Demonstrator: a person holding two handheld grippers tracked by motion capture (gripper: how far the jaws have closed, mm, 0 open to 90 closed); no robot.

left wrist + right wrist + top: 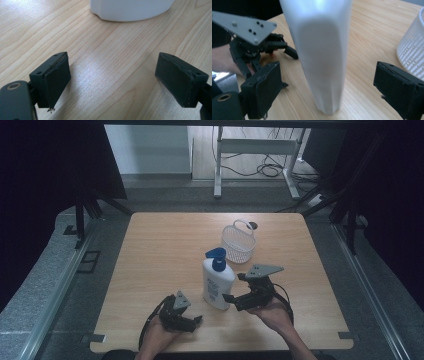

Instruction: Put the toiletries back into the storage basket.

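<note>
A white lotion bottle [217, 282] with a blue pump head [216, 255] stands upright on the wooden table [165, 240], near its front middle. My right gripper [230, 297] reaches in from the bottle's right, held a little above the table. In the right gripper view the bottle [322, 50] stands between the open jaws of that gripper [332, 92], with gaps on both sides. My left gripper [197, 320] rests low on the table, front left of the bottle. Its jaws [125, 82] are spread wide and hold nothing, and the bottle's base [130, 10] lies just ahead.
A white mesh basket [239, 242] with a handle stands just behind the bottle, to its right; its wall [412, 50] shows at the right edge of the right gripper view. My left gripper [287, 57] lies beyond the bottle there. Bare tabletop stretches to the left and back.
</note>
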